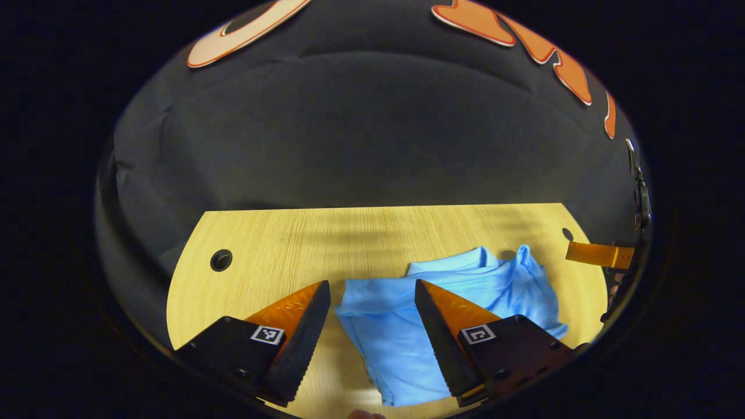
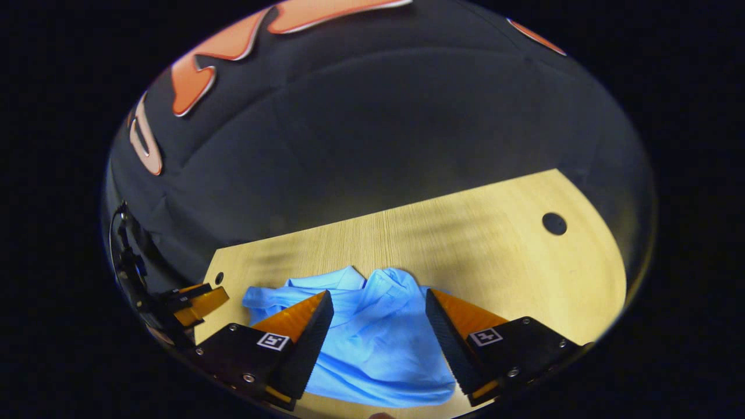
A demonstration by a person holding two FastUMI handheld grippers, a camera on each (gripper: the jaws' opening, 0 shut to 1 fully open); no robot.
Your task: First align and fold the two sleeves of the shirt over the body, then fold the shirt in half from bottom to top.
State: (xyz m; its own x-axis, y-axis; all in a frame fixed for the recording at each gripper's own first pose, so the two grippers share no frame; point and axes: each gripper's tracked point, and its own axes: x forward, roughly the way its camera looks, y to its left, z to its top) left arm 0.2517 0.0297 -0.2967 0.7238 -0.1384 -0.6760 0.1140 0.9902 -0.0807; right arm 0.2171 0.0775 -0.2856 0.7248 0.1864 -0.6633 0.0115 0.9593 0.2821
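1. Left gripper (image 1: 372,294) is sitting closest to us in the left gripper view, w/ its two fingers spread wide apart & holding nothing.
2. We are seeing the blue shirt (image 1: 407,326) lying bunched up on the wood table (image 1: 279,244), between & just past those fingers, nearer the right one.
3. We are spotting the right gripper (image 1: 599,254) far off at the right edge of that view, too cut off to tell its gap there.
4. Right gripper is showing up close in the right gripper view (image 2: 378,302), also wide open w/ nothing in it.
5. We are seeing the shirt (image 2: 378,349) between its fingers, near the front edge of the table (image 2: 495,233), w/ the collar part crumpled toward the back.
6. Left gripper (image 2: 198,302) is hanging by the left edge of that view, just beside the shirt, not touching it as far as we can tell.
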